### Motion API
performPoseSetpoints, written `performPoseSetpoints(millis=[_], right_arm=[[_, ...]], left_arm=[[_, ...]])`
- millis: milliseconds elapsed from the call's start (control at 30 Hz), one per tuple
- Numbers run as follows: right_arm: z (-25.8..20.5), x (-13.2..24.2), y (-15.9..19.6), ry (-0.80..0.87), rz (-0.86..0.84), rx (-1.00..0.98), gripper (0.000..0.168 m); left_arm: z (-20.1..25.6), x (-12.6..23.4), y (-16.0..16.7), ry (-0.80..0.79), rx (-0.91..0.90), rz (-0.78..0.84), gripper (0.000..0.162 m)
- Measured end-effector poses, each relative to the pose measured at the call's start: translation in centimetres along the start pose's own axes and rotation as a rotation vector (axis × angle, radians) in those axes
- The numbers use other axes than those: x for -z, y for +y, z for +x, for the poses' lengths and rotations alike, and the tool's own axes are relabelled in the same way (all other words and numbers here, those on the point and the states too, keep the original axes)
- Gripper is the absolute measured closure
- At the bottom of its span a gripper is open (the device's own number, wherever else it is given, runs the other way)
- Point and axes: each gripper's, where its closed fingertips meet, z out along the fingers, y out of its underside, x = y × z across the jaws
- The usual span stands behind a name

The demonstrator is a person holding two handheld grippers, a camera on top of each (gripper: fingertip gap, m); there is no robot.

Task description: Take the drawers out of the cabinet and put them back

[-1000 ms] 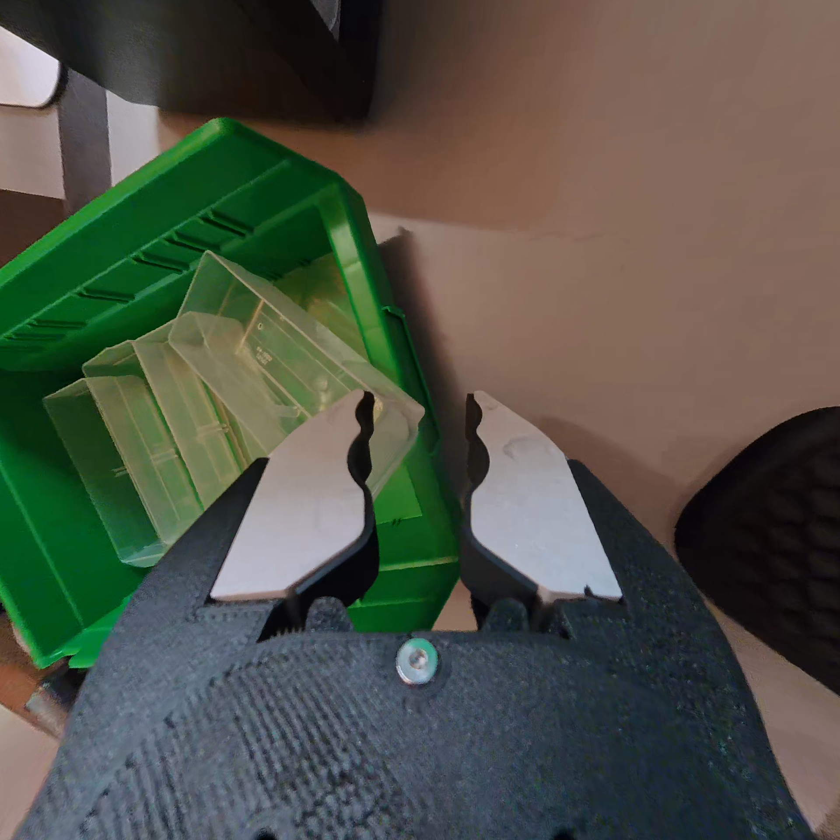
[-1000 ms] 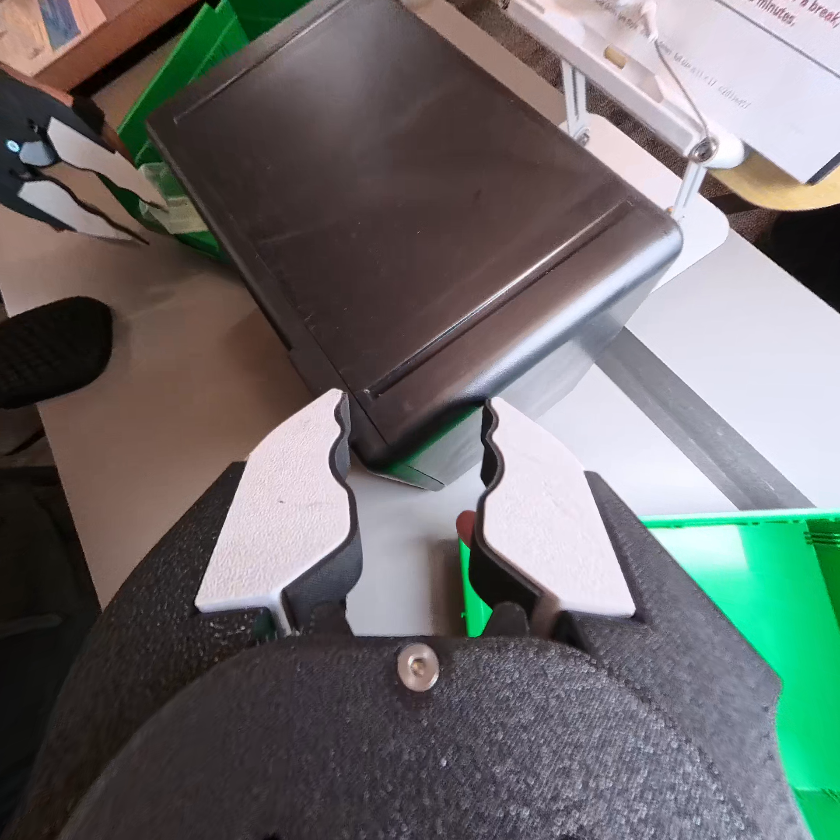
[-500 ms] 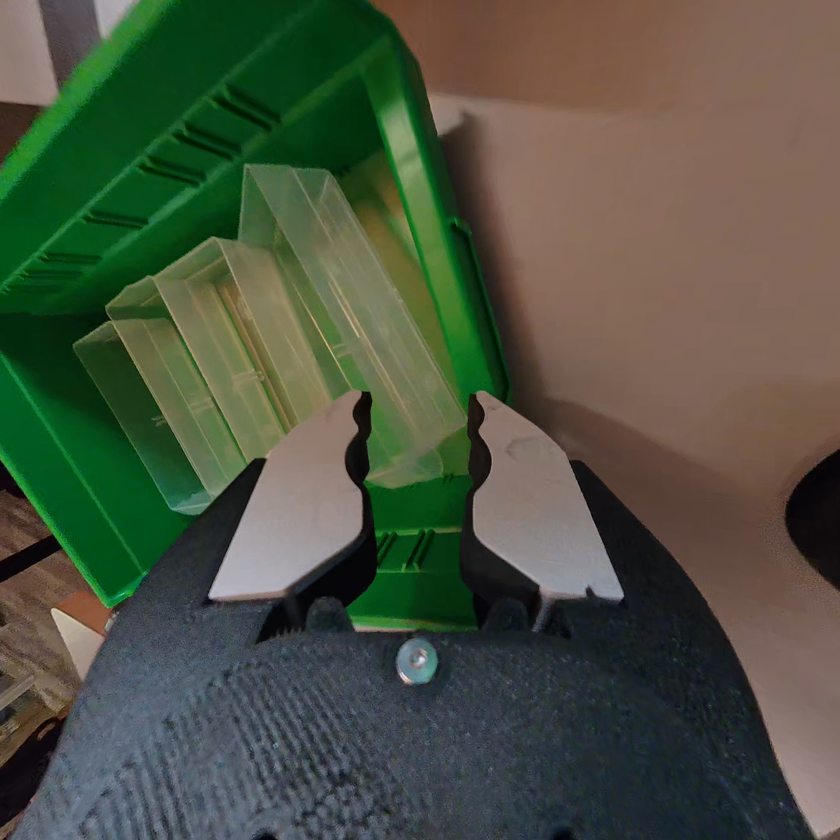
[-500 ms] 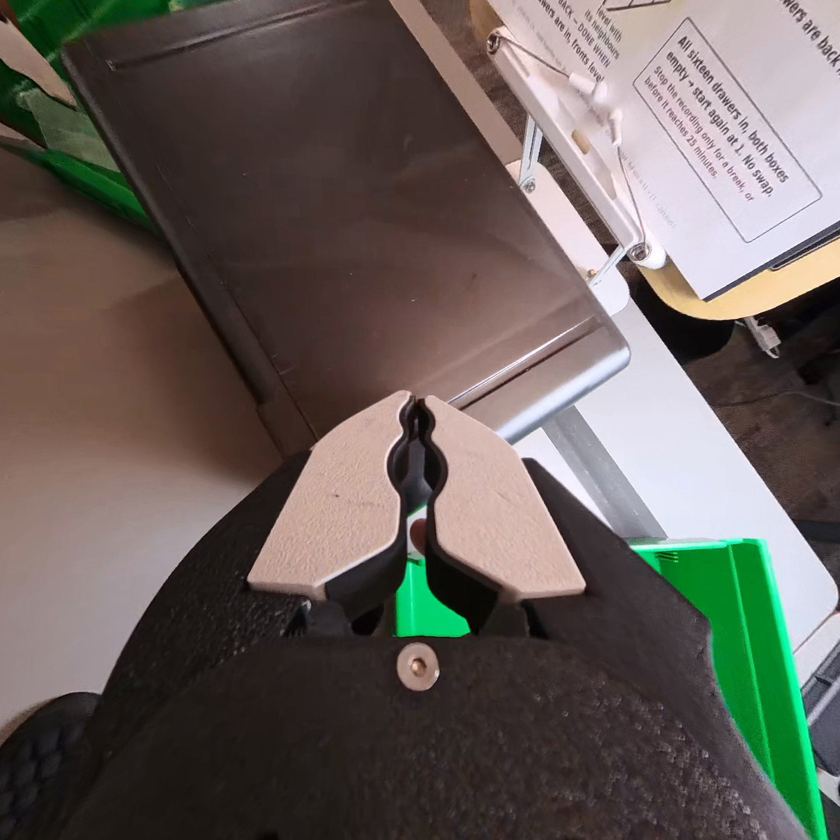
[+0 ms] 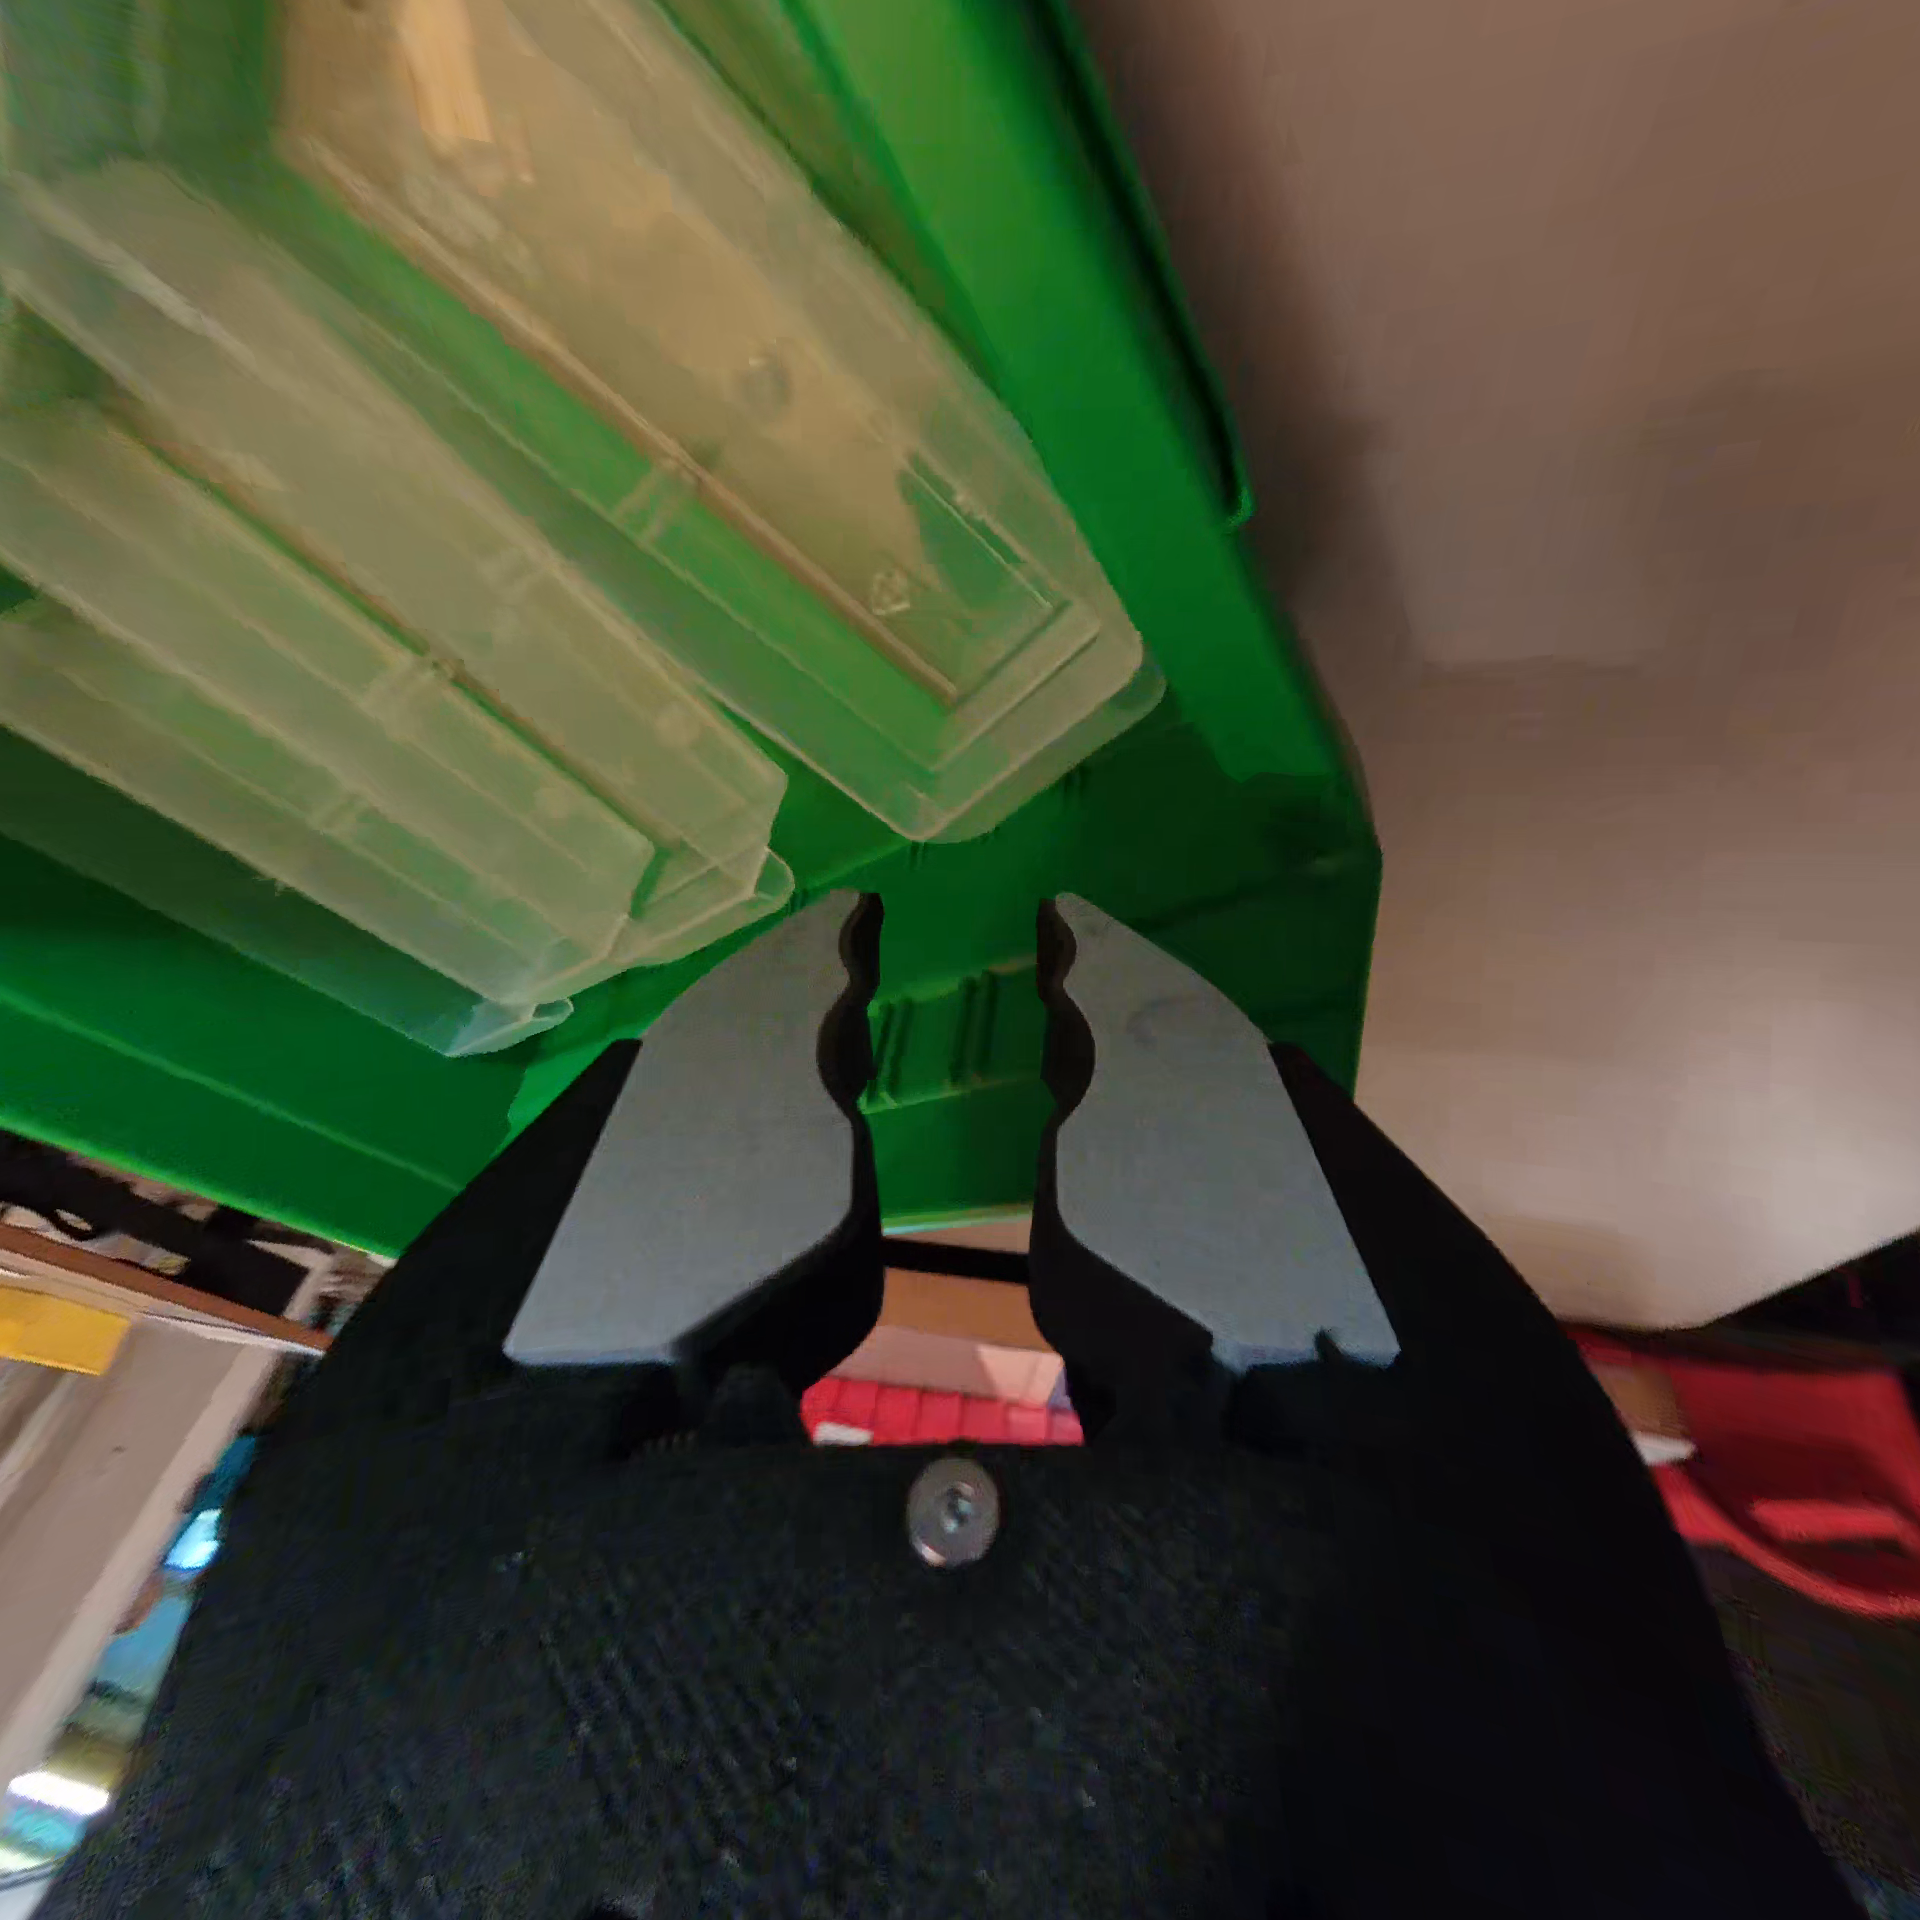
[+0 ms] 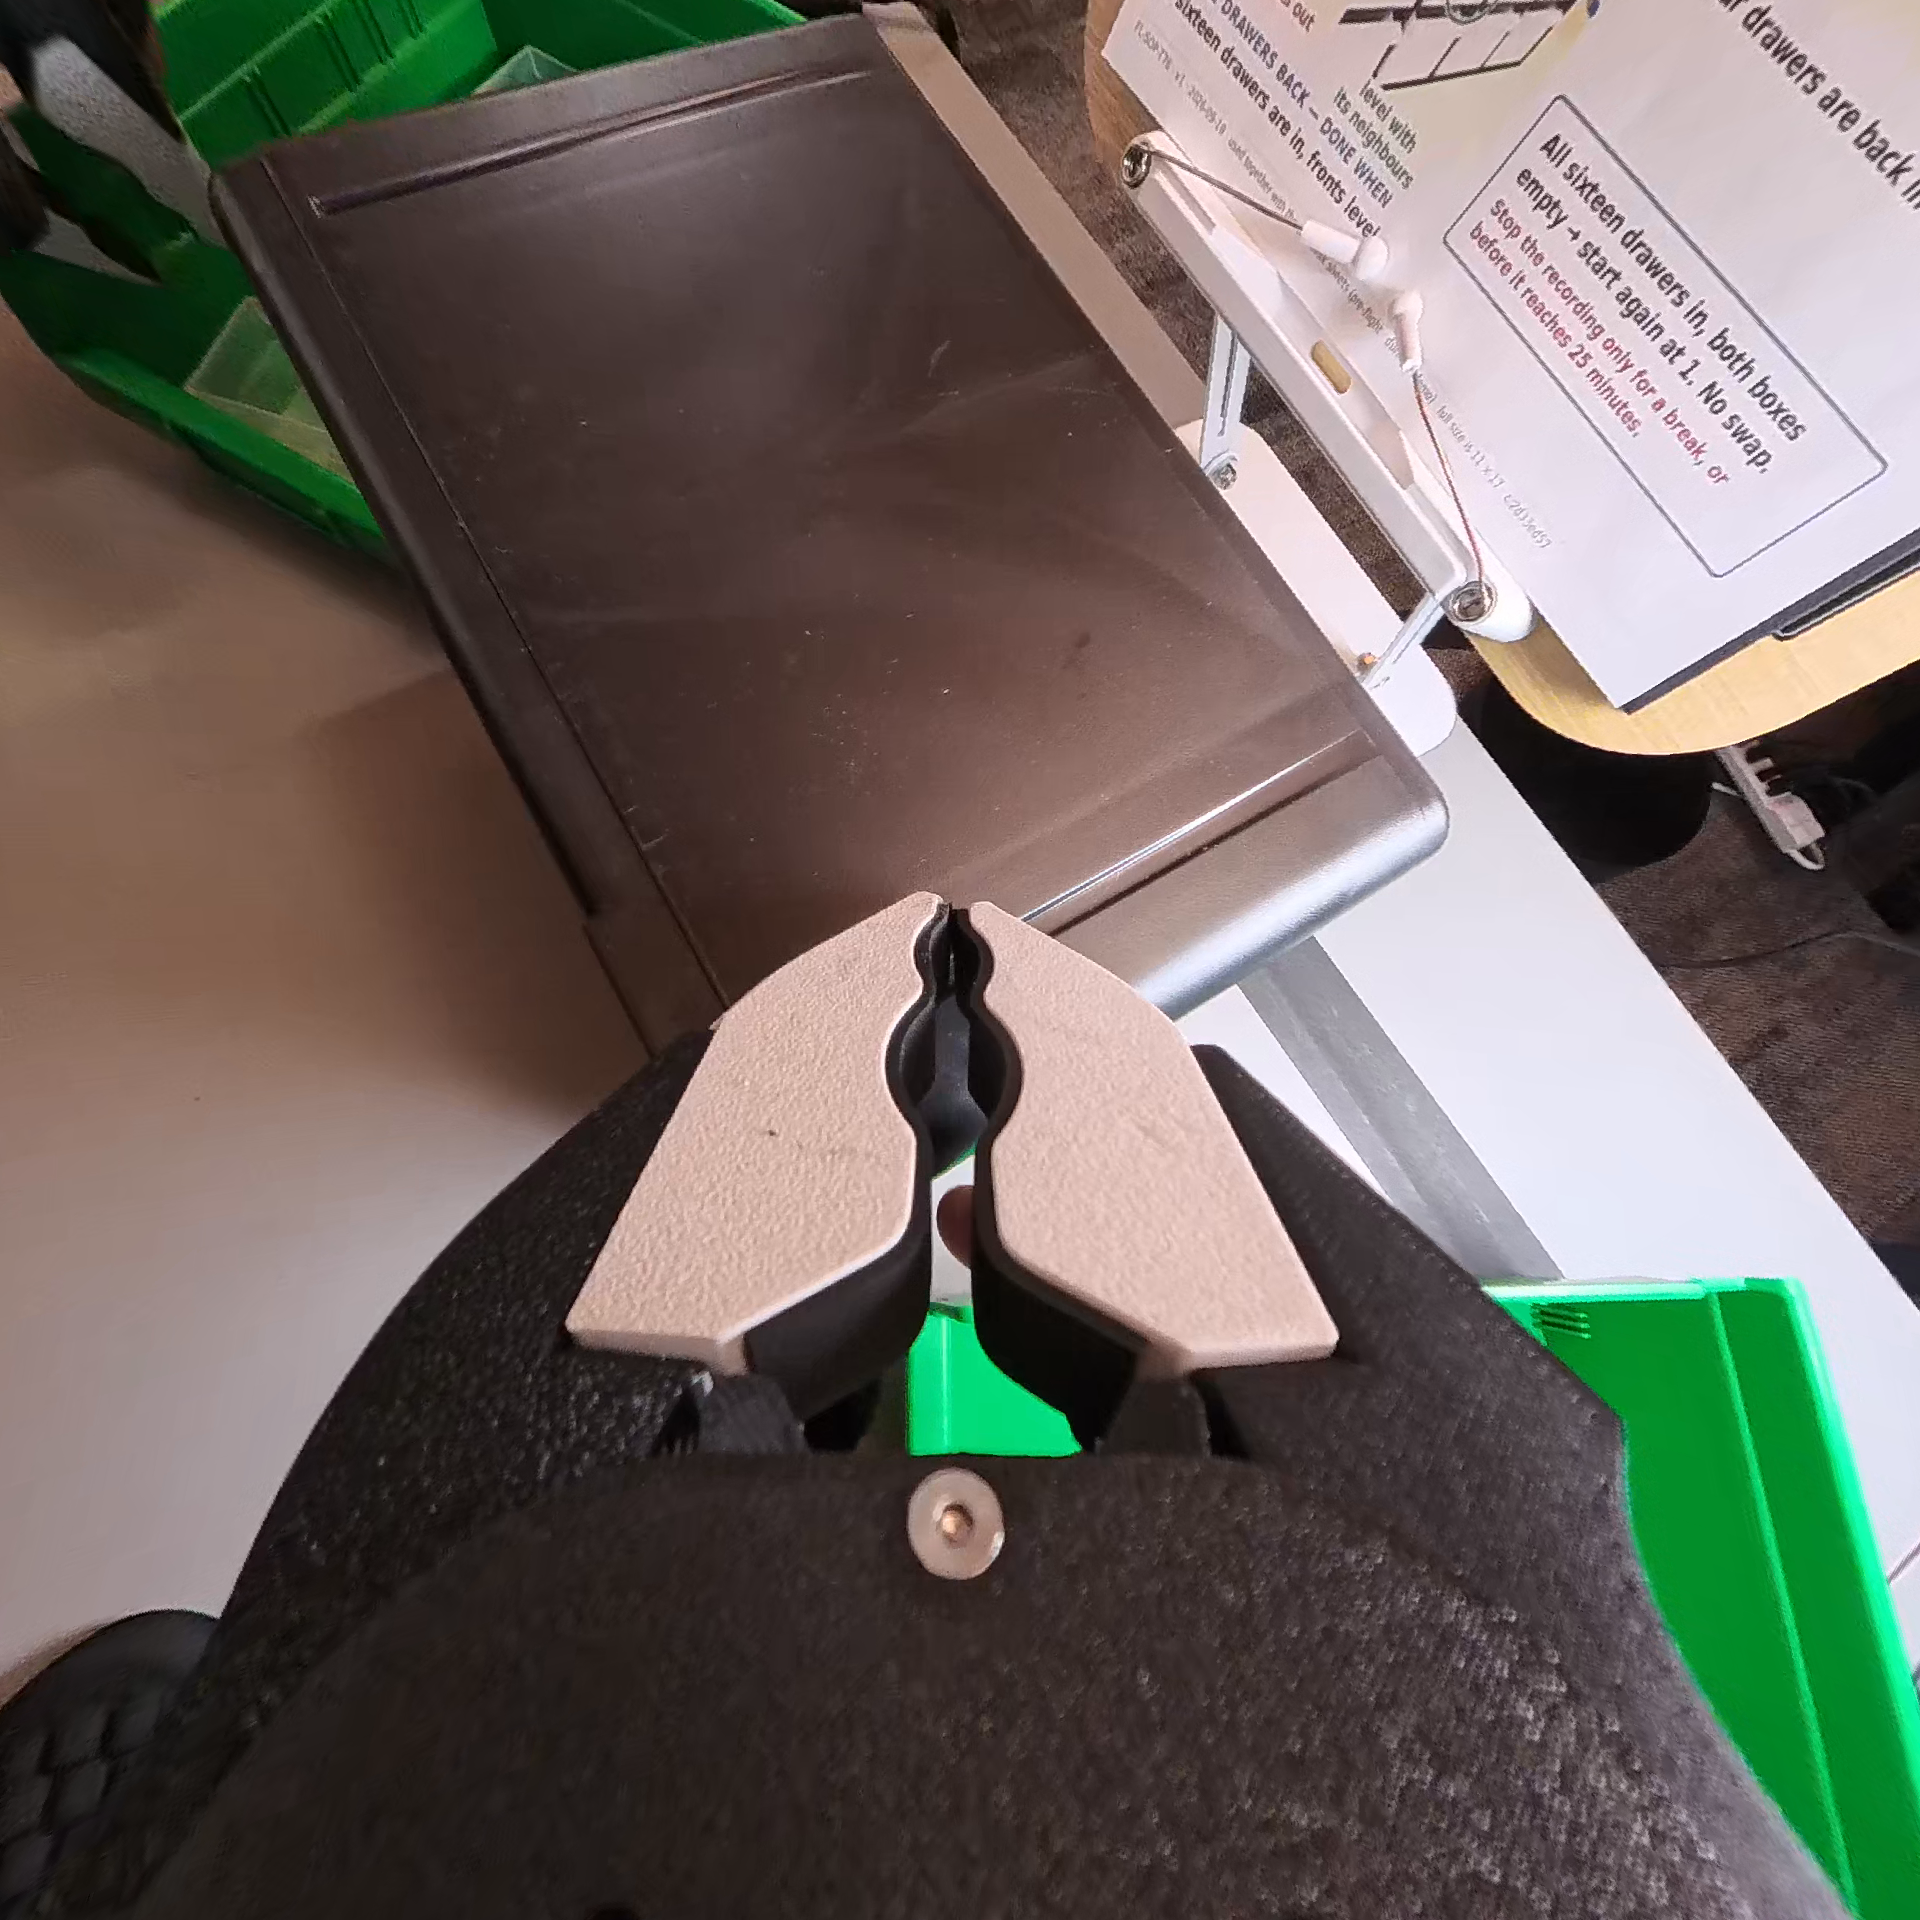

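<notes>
In the left wrist view, several clear plastic drawers (image 5: 540, 499) lie piled in a green bin (image 5: 1164, 582). My left gripper (image 5: 958, 914) is open and empty, its tips over the bin's near wall, just right of the closest drawer ends. In the right wrist view, the black cabinet (image 6: 790, 499) is seen from above; only its top shows and its drawer openings are hidden. My right gripper (image 6: 956, 920) is shut and empty, above the cabinet's near corner. The green bin (image 6: 114, 343) with a clear drawer (image 6: 249, 364) sits beyond the cabinet's far left end.
A second green bin (image 6: 1704, 1475) stands on the table (image 6: 208, 852) at the near right. A white stand holding a printed sheet (image 6: 1621, 270) is to the right of the cabinet. A black mesh object (image 6: 62, 1725) is at the near left. Red items (image 5: 1787, 1475) lie below the table edge.
My left gripper has moved in close over the bin, still open. My right gripper has shut and drawn back above the cabinet's corner.
</notes>
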Motion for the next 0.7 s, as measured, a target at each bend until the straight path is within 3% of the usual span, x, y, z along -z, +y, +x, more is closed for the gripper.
performPoseSetpoints(millis=[267,367,700], right_arm=[[0.0,0.0,0.0,-0.006,0.008,-0.009,0.168],[0.0,0.0,0.0,-0.019,0.008,-0.020,0.168],[0.0,0.0,0.0,-0.043,0.002,-0.039,0.168]], left_arm=[[1.2,-1.9,-1.3,0.074,-0.221,-0.077,0.127],[1.7,-3.0,-1.6,0.095,-0.242,-0.076,0.137],[1.1,0.8,-2.8,0.038,-0.067,0.045,0.142]])
